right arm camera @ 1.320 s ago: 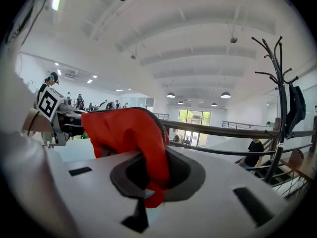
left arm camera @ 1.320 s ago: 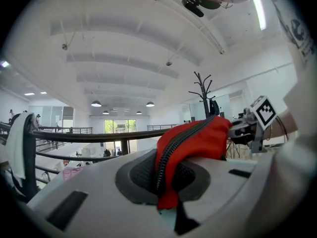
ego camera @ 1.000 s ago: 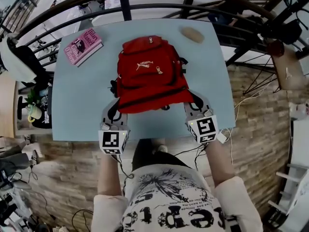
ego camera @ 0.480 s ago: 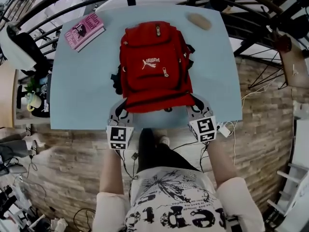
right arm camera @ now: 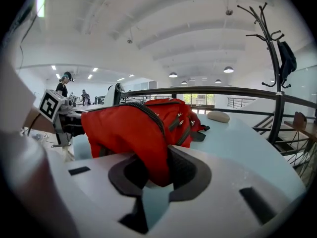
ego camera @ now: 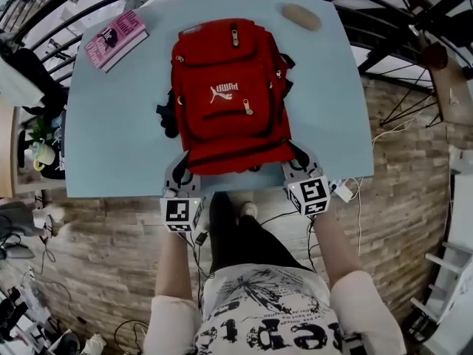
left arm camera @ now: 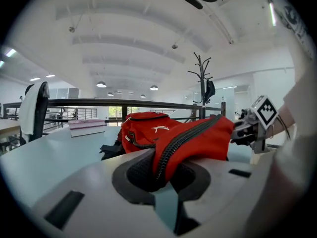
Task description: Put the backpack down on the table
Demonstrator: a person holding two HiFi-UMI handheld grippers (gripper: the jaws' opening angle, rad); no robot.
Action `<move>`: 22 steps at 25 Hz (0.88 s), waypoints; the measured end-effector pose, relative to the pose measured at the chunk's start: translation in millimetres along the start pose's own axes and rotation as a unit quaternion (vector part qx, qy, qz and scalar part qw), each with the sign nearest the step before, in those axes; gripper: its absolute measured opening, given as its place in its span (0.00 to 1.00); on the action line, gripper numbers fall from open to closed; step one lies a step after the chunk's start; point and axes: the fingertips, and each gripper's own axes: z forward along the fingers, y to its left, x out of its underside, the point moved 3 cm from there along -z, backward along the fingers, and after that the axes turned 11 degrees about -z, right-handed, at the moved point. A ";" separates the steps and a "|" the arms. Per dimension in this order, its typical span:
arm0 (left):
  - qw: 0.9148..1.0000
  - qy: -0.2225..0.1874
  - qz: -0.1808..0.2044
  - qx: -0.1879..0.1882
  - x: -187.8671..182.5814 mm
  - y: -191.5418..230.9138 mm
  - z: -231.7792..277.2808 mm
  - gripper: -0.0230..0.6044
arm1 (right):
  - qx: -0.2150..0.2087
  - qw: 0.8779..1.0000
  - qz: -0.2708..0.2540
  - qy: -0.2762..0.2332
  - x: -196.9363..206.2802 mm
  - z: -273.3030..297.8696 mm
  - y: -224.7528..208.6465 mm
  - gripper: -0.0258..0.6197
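On the pale blue desk (ego camera: 111,146) the red backpack (ego camera: 229,98) lies front side up, its far end near the back rim and its near hem just short of the front rim; a pink book (ego camera: 114,39) sits well apart at the far left corner. Both corners of that hem are in the tongs; the left tongs (ego camera: 182,170) are pinched tight on a fold with the zip in it, while the right tongs (ego camera: 295,161) are opening with a fold of red cloth between their jaws. Most of the bag seems to rest on the desk already, so the step is the let-go; it should go best if the hem is lowered until it lies flat, the left side is freed to match the right, and both are drawn straight back without snagging cloth, since the hem lies close to the rim.
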 end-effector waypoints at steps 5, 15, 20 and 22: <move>0.999 -0.012 -0.031 -0.011 10.3 2.8 -5.6 0.22 | 0.009 1.000 0.001 0.003 6.3 -4.1 -3.2 0.23; 0.999 0.030 -0.039 -0.023 28.6 -10.7 -51.9 0.44 | 0.004 0.999 -0.028 0.031 14.1 -50.1 7.2 0.34; 0.999 0.011 -0.039 -0.009 7.6 -29.4 -67.3 0.44 | 0.007 1.000 -0.013 0.020 12.6 -83.6 14.9 0.34; 0.999 0.000 -0.040 0.001 -5.7 -38.0 -74.3 0.41 | 0.006 1.000 -0.018 0.011 4.0 -92.0 14.4 0.33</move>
